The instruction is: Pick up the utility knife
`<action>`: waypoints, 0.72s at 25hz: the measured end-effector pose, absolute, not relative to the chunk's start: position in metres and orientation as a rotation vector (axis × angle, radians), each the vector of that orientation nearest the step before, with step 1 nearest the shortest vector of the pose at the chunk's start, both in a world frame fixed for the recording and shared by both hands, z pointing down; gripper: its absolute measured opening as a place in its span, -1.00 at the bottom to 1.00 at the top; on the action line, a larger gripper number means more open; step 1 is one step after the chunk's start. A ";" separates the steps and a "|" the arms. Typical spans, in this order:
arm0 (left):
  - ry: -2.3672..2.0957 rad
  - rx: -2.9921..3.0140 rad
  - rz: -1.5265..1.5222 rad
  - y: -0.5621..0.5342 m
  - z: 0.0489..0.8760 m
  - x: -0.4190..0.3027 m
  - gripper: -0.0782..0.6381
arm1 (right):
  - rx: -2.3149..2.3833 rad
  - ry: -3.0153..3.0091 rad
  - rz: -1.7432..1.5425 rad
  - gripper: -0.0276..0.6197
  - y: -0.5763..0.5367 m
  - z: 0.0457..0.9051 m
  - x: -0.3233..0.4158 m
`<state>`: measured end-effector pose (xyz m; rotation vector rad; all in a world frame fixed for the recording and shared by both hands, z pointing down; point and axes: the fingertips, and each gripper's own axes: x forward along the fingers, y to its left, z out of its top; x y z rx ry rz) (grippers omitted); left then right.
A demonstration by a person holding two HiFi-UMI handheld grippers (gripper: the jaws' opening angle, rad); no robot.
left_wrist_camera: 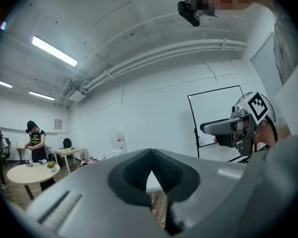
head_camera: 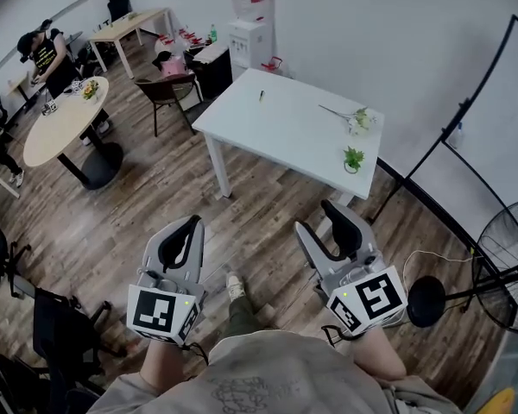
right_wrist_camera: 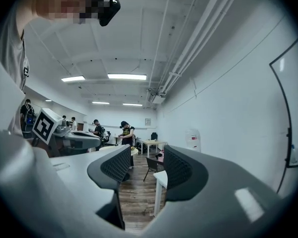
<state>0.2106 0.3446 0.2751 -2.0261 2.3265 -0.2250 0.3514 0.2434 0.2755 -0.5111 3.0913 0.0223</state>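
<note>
From the head view, both claws sit low in front of me, pointing level toward the table (head_camera: 242, 132), well short of it. The left claw (head_camera: 188, 227) has its jaws together at the tips and holds nothing. The right claw (head_camera: 324, 221) has its jaws apart and is empty too. On the tabletop near the far edge lies a small dark sliver that I take to be the knife (head_camera: 261, 95). Its long axis seems to run away from me, though it is too small to be sure. It lies ahead, roughly midway between my two claws, so neither is clearly nearer; the right one is the one ready to close. The flowers (head_camera: 358, 121) lie well to its right.

In the left gripper view, my left claw (left_wrist_camera: 149, 152) shows its tips touching with only a small gap beneath, where a bit of the table (left_wrist_camera: 153, 181) shows. The right claw (left_wrist_camera: 226, 128) hangs off to the side. I cannot make out the knife here.

In the right gripper view, my right claw (right_wrist_camera: 146, 155) stands wide, with floor and the table's corner (right_wrist_camera: 161, 178) between the pads. The left claw (right_wrist_camera: 64, 135) is beside it. The knife cannot be made out here either.
</note>
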 end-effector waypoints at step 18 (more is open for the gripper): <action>2.239 -2.110 -0.201 0.238 0.258 0.015 -0.78 | -0.639 3.110 0.048 -0.18 0.135 0.259 0.154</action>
